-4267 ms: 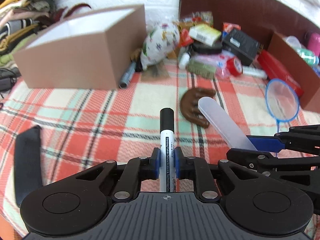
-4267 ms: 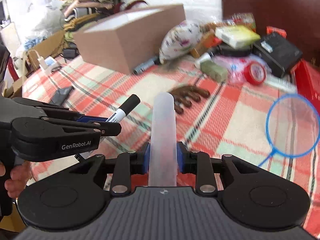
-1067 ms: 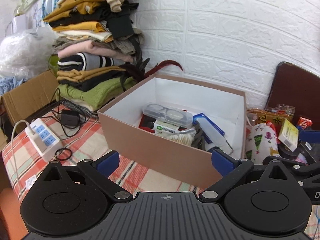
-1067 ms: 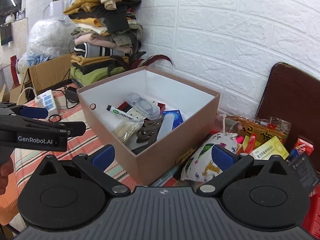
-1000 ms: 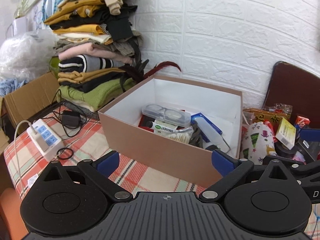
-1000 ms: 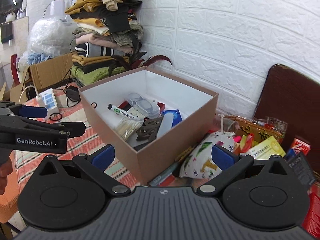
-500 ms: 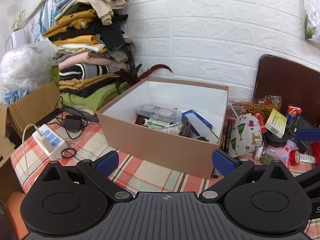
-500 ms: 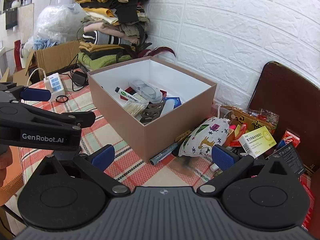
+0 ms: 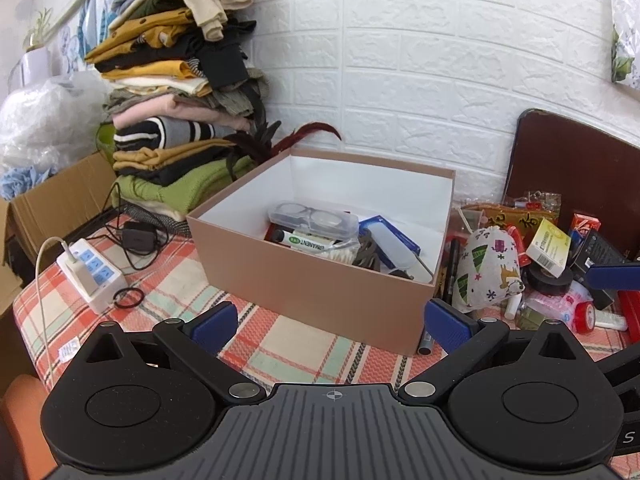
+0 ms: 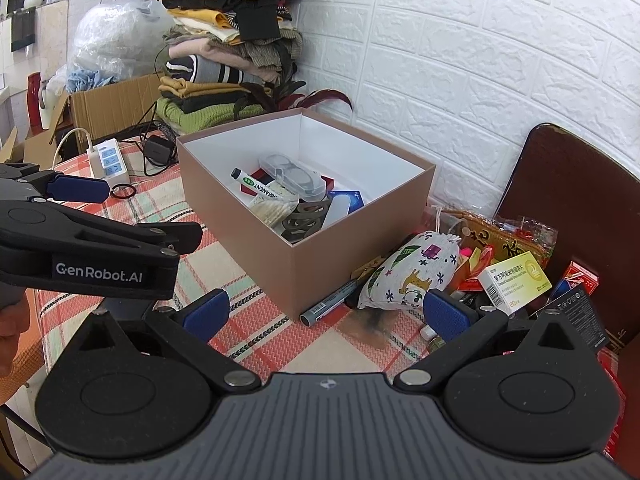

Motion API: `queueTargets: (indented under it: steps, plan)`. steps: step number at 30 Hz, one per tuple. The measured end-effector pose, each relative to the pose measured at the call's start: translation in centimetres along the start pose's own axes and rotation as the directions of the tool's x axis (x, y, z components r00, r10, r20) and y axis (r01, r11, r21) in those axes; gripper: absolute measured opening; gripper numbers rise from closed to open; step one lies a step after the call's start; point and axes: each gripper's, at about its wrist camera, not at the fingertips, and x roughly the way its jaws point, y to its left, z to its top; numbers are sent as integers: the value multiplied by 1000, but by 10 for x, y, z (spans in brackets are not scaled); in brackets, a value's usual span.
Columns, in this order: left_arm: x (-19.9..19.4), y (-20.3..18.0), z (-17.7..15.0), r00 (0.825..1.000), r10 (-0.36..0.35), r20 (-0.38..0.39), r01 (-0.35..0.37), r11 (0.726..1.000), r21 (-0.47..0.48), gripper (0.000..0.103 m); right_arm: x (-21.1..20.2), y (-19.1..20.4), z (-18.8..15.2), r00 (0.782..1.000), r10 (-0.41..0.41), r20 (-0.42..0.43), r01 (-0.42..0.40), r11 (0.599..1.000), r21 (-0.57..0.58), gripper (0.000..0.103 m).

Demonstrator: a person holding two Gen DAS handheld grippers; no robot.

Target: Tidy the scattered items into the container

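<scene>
White brick wall behind; plaid-clothed worktop (image 9: 280, 344) carried everything. Stack of folded clothes (image 9: 176, 92) at the far left corner, power strip (image 9: 90, 276) near the left edge.

Brown box (image 10: 328, 256), white inside, sat mid-worktop toward the back edge. It already held a clear glasses case (image 9: 312, 218), a permanent marker (image 10: 256, 188), cotton swabs (image 10: 274, 208) and a translucent plastic strip (image 10: 334, 210).

Left hand-held gripper (image 9: 328, 322): jaws spread wide, nothing between them. Right hand-held gripper (image 10: 324, 310): likewise spread and empty. Both hovered short of the box's near side.

Loose items remained heaped along the right edge: printed cloth pouch (image 10: 408, 276) just beside the box's right wall, grey marker (image 10: 330, 302) lying against the box's near corner, yellow medicine carton (image 10: 516, 282), black tape roll (image 9: 548, 280), small black carton (image 10: 576, 316).

Handling, as judged: the pouch looked soft and light, so it would likely sag; pinch the gathered neck or bunch its middle. The marker looked stiff, smooth and liable to roll; take it across mid-barrel. The carton looked light and crushable; grip its narrow faces gently.
</scene>
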Motion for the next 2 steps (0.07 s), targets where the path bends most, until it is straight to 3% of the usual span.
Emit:
queueTargets:
  steps: [2]
  plan:
    - [1,-1,0,1000,5,4,-5,1000,9,103,1,0,-1,1000,1,-4,-1,1000,-1,103]
